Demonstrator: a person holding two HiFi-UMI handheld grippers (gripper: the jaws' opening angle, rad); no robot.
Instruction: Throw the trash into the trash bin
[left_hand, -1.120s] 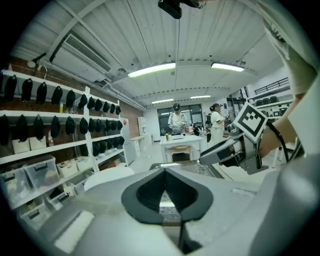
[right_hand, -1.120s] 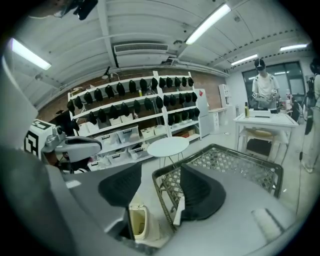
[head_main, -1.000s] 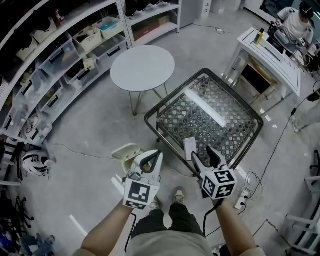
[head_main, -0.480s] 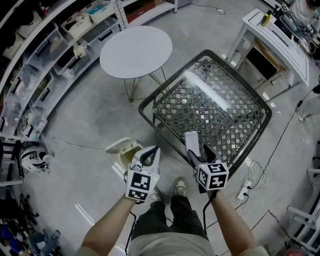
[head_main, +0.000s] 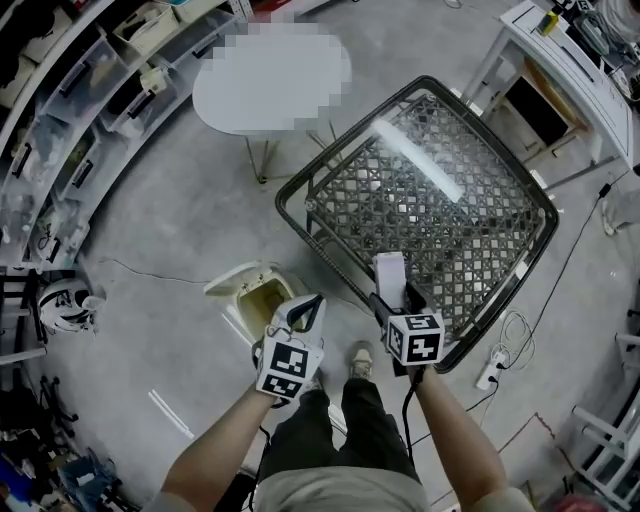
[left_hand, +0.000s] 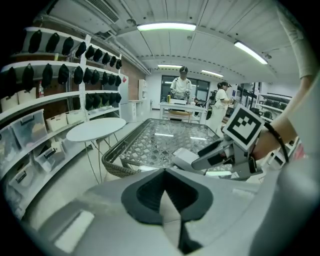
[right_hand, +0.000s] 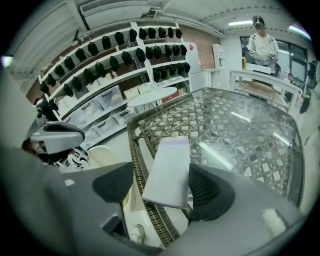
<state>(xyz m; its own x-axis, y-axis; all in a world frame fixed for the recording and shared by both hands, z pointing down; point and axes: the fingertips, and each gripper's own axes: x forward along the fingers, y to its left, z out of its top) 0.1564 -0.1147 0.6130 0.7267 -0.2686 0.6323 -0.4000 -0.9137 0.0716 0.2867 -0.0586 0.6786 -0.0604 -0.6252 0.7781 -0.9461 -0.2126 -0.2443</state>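
The trash is a flat white packet (head_main: 390, 272) lying on the near corner of the glass-topped wicker table (head_main: 480, 150). My right gripper (head_main: 393, 296) reaches over that corner. Its jaws are opening, with the packet (right_hand: 168, 171) between them and a gap on its left side. My left gripper (head_main: 316, 300) hangs shut and empty to the left of the table, over the floor. The cream trash bin (head_main: 236, 286) stands open on the floor just left of the left gripper. In the left gripper view the packet (left_hand: 185, 158) shows beside the right gripper (left_hand: 212, 154).
A round white table (head_main: 270, 80) stands beyond the bin. Shelves with storage boxes (head_main: 60, 110) line the left side. A cable (head_main: 150, 275) crosses the floor, and a power strip (head_main: 490, 375) lies right of my feet. A white desk (head_main: 570, 60) is at the far right, with people (left_hand: 182, 90) standing there.
Both grippers have come down toward the table's near corner. The right jaws have spread wider around the white packet, which still lies in place. The left gripper stays shut.
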